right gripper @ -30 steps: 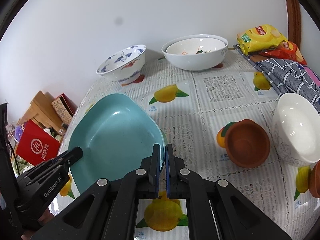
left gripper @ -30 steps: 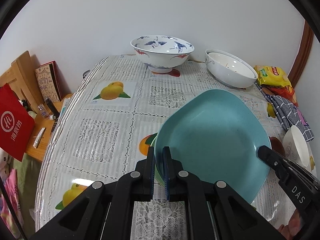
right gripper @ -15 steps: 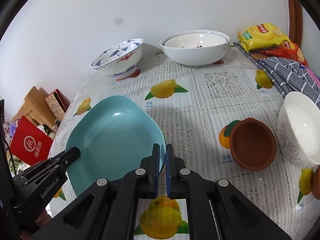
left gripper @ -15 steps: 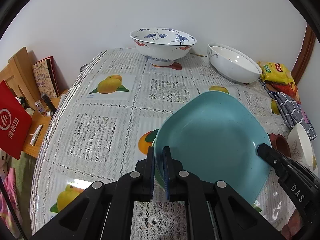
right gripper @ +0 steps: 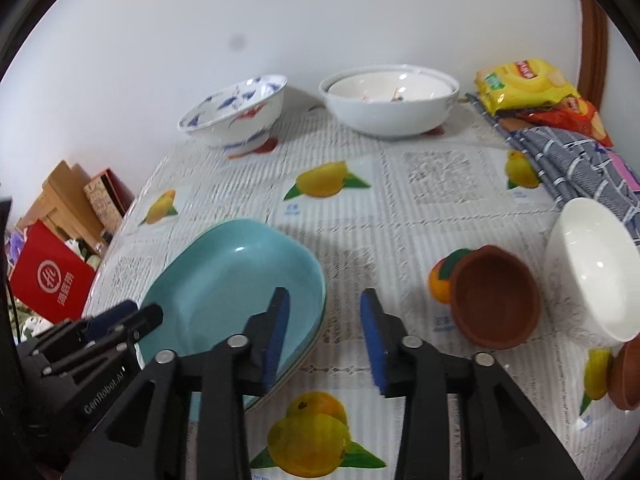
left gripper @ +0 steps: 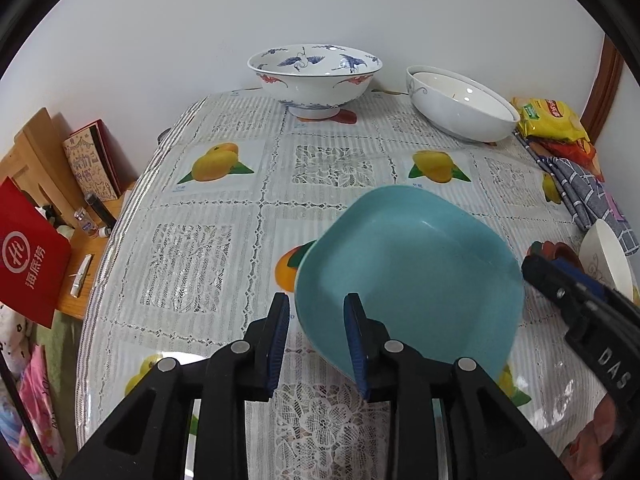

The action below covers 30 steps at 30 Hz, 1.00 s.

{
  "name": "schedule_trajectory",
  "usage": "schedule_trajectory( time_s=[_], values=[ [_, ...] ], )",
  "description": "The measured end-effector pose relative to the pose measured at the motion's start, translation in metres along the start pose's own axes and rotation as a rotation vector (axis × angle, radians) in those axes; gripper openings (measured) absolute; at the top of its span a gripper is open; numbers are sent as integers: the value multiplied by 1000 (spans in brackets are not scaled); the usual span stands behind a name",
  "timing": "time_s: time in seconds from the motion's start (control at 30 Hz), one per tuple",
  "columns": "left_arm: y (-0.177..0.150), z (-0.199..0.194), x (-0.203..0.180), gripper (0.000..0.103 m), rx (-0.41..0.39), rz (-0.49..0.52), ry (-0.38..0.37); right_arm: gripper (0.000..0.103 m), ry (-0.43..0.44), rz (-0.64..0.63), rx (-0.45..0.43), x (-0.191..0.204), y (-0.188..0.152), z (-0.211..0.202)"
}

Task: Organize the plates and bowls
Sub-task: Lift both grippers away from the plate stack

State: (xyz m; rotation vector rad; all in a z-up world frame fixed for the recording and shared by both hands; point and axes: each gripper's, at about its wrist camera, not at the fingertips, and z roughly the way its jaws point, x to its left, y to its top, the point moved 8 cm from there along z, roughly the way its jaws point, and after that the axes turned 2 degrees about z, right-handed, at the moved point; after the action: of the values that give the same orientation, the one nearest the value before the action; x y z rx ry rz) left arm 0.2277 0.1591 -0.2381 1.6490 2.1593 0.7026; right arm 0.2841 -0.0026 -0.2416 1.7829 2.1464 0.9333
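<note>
A teal plate lies on the fruit-print tablecloth, with a second rim showing under its near edge. My left gripper straddles the plate's left rim. Its jaws are opening and the blue pads stand clear of the rim. My right gripper straddles the right rim, jaws also opening, pads off the plate. At the back stand a blue-and-white crane bowl and a large white bowl. A brown bowl and a small white bowl sit to the right.
Another brown bowl peeks in at the right edge. Snack bags and a grey checked cloth lie at the back right. Past the table's left edge are a red bag and a wooden shelf.
Both grippers were shut on the teal plate's opposite rims and have now opened off it. The plate has come down to lie flatter on the table.
</note>
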Motion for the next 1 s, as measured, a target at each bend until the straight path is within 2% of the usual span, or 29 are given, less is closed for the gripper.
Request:
schedule_trajectory(
  time_s=[0.1, 0.23, 0.43, 0.57, 0.7, 0.8, 0.87, 1.0],
  values=[
    [1, -9, -6, 27, -11, 16, 2, 45, 16, 33, -22, -9, 7, -12],
    [4, -23, -21, 27, -34, 40, -12, 56, 36, 74, -61, -25, 14, -34],
    [8, -42, -62, 27, -61, 85, -63, 77, -28, 91, -165, -55, 23, -71],
    [5, -51, -90, 27, -72, 107, -114, 78, -76, 116, -197, -88, 19, -93],
    [2, -55, -110, 27, -79, 112, -142, 78, -231, 112, -248, -131, 16, -118],
    [0, -57, -125, 27, -97, 110, -144, 78, -294, 198, -271, -173, 9, -141],
    [-1, -56, -136, 27, -98, 116, -147, 78, -284, 266, -279, -194, 3, -153],
    [-5, -52, -163, 27, -90, 127, -157, 78, -249, 313, -264, -221, -8, -159]
  ],
)
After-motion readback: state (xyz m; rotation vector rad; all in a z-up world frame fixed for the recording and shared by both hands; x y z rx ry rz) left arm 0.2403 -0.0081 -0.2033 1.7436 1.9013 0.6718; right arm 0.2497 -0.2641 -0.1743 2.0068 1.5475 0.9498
